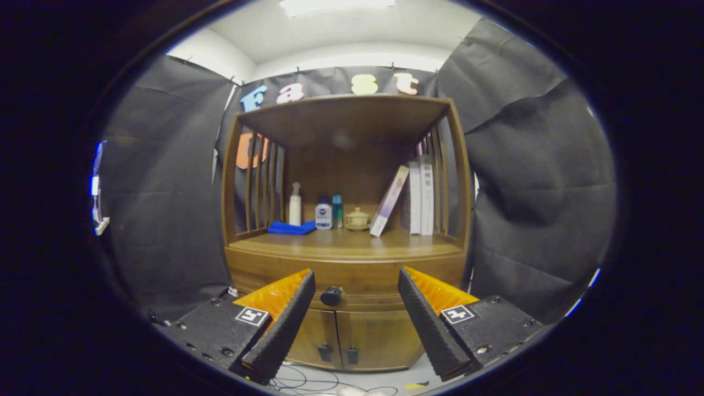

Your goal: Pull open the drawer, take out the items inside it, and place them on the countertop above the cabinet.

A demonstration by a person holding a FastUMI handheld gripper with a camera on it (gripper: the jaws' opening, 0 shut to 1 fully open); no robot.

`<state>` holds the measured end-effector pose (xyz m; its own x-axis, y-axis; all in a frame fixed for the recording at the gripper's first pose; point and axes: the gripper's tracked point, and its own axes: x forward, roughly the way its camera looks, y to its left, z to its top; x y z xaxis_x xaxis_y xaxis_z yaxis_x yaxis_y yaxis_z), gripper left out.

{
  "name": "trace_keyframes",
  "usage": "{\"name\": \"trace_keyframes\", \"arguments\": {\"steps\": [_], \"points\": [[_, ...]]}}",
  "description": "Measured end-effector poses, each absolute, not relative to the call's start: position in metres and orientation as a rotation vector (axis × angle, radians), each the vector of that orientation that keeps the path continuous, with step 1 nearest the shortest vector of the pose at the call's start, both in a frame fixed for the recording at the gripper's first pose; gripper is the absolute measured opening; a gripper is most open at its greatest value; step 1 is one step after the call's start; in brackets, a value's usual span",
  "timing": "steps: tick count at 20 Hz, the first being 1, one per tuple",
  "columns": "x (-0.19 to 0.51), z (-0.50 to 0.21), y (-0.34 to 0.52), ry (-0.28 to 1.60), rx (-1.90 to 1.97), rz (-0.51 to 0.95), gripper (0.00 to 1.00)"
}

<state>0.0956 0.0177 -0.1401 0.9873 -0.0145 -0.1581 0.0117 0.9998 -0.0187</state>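
Cabinet (344,264): wooden, slatted sides, open shelf above a shut drawer, two small doors below.

Drawer (363,283): shut, flush with the cabinet front. Contents hidden, so the items to be taken out cannot be told.

Knob (331,296): dark, round, at the drawer's middle, just above the seam of the two doors (336,340). It shows between the gripper's fingers, nearer the left one, and the gripper does not touch it.

Gripper (356,280): fingers spread wide, holding nothing, pointed at the drawer front with the knob in the gap.

Table (346,242): the cabinet's top surface above the drawer, the place meant for the items. Along its back stand a folded blue cloth (291,227), a white spray bottle (295,204), a small white-and-blue bottle (323,214), a teal bottle (337,211), a small lidded pot (357,219), a leaning book (389,201) and upright books (421,195). The front strip above the drawer is bare.

Cables (313,379): loose on the floor before the cabinet doors.

Risks, as judged from here:
- The knob sits off-centre in the gap; closing without shifting left may let one finger meet it first and slip off.
- The knob is small and round; a shallow pinch could slide free under the pull.
- A pull off the drawer's line may jam it or rock the cabinet, toppling the leaning book or the bottles.
- Items set too far back would knock the things already standing there.
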Motion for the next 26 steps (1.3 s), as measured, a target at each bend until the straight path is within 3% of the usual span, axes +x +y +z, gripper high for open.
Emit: {"name": "trace_keyframes", "arguments": {"steps": [13,16,26], "points": [[0.208,-0.248,0.042,0.270,-0.062,-0.028,0.99],[0.215,-0.256,0.043,0.283,-0.078,-0.042,0.94],[0.224,-0.263,0.039,0.302,-0.029,-0.057,0.52]]}}
